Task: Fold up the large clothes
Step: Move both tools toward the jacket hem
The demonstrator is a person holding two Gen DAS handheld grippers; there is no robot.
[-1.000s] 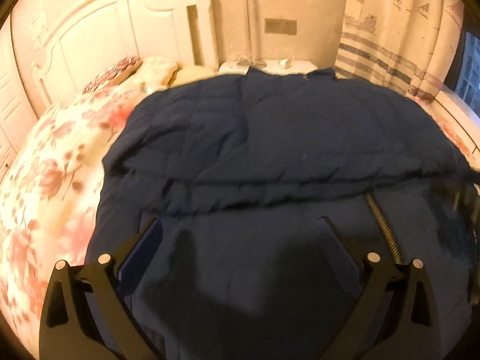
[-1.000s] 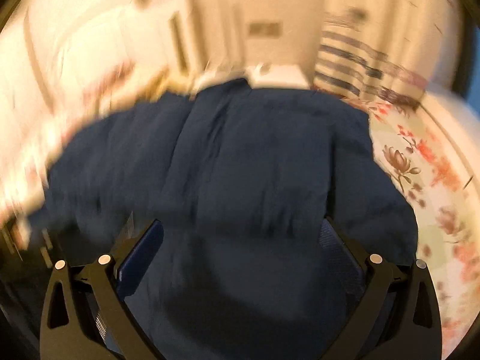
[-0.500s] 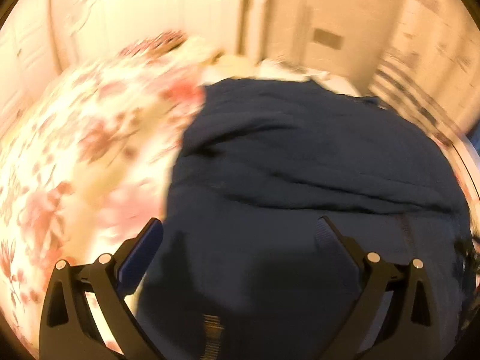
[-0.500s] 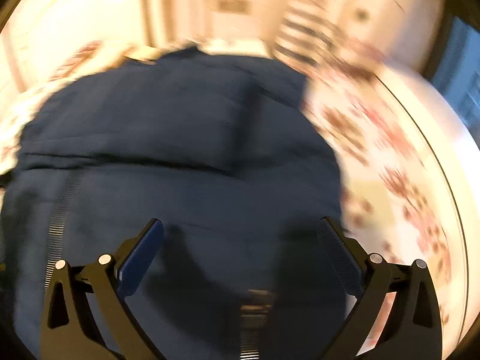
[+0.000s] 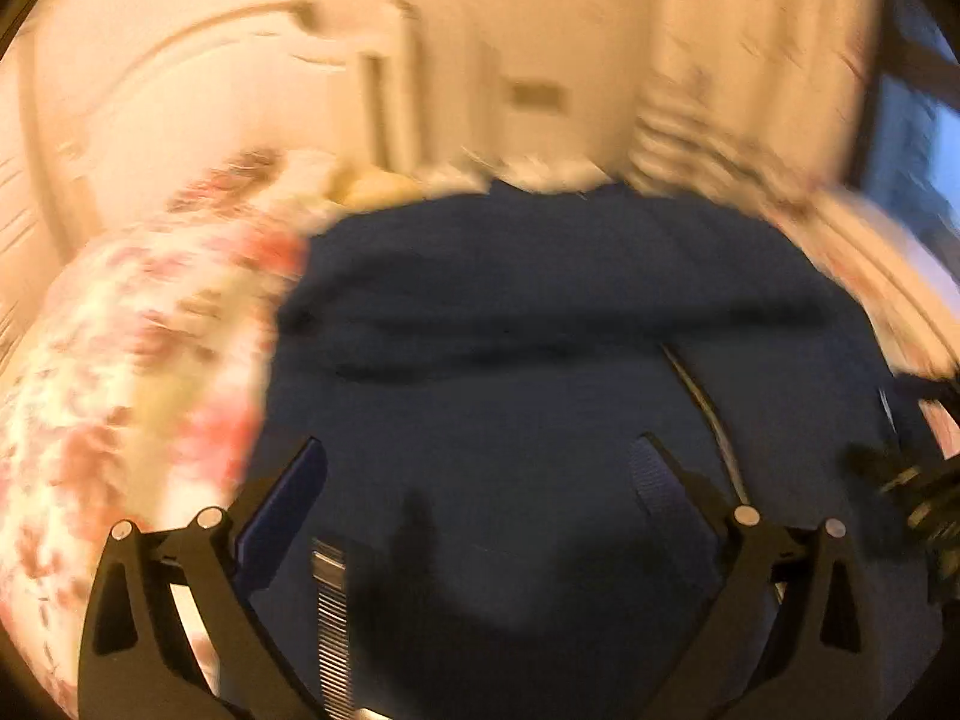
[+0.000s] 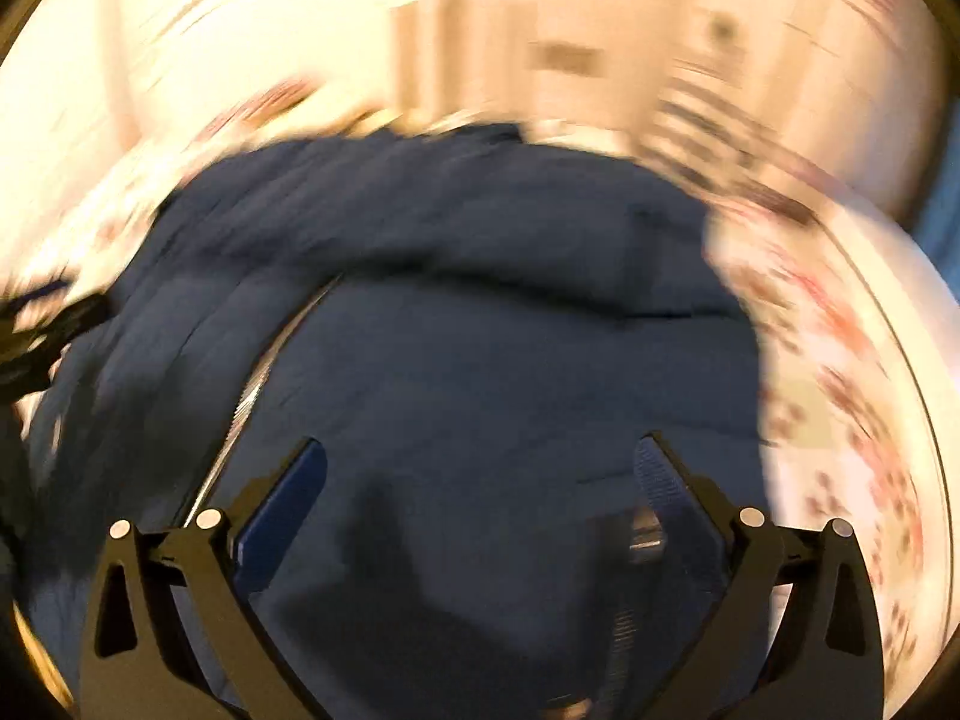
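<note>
Floral bedding (image 5: 138, 372) covers the bed, with a white headboard (image 5: 198, 96) and striped curtain (image 6: 720, 114) at the far wall. On it lies the navy padded coat (image 5: 540, 300), folded edge running left to right, zipper (image 6: 252, 384) exposed. Left gripper (image 5: 480, 480) and right gripper (image 6: 480, 480) hover above, jaws spread, holding nothing.

Both views are smeared with motion blur, so we can't make out the white headboard (image 5: 198, 78) or the striped curtain (image 6: 720, 114). The dark navy quilted coat (image 5: 540, 312) runs off the bottom edge, hem unseen.
</note>
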